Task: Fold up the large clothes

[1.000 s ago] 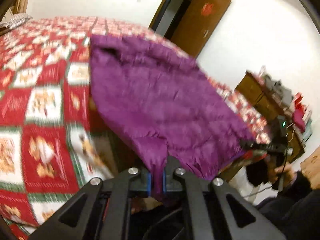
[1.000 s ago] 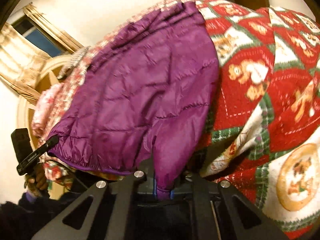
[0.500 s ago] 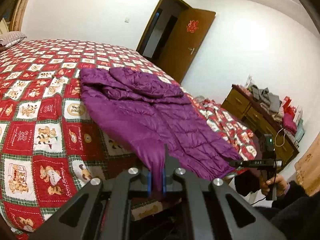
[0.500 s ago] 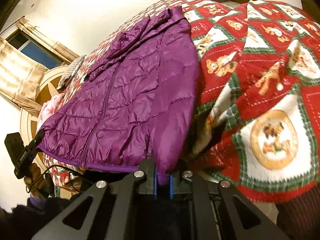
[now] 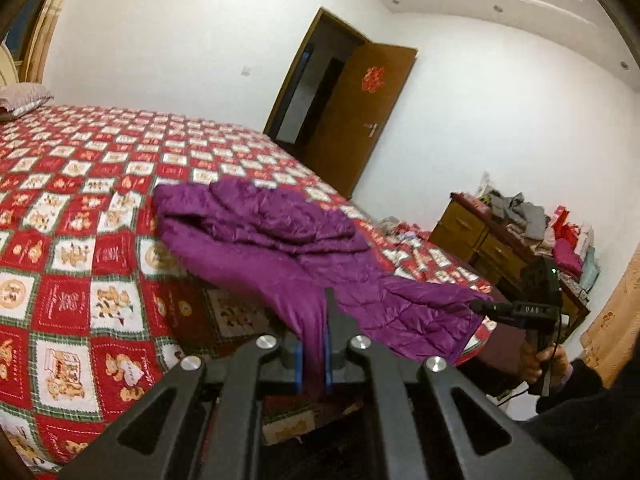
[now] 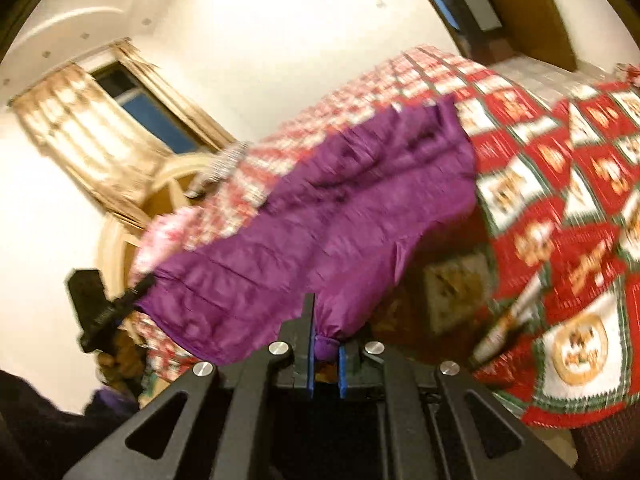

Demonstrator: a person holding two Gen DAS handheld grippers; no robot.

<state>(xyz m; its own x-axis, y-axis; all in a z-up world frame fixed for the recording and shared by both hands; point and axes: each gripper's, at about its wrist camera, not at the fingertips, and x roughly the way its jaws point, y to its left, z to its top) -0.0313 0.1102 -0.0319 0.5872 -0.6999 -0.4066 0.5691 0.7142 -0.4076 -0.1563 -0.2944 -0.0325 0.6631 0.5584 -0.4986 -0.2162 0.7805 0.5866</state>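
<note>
A purple quilted jacket (image 5: 280, 240) lies across the near corner of a bed, its far end bunched in folds. My left gripper (image 5: 312, 354) is shut on one corner of its near hem, the cloth pinched between the blue pads. In the right wrist view the same jacket (image 6: 340, 208) is blurred, and my right gripper (image 6: 325, 350) is shut on the other hem corner, a small bunch of purple cloth between its pads. The right gripper (image 5: 486, 307) also shows in the left wrist view at the jacket's right edge. The hem hangs raised off the bed between both grippers.
The bed carries a red, white and green patchwork quilt (image 5: 72, 216) with a pillow (image 5: 24, 94) at the far left. A wooden dresser (image 5: 480, 236) piled with clothes stands at the right. An open brown door (image 5: 360, 120) is behind the bed. A curtained window (image 6: 120, 120) is beyond the headboard.
Both grippers have risen with the jacket's hem still held. The views have tilted up, so more wall and ceiling show and the jacket sits lower and farther off.
</note>
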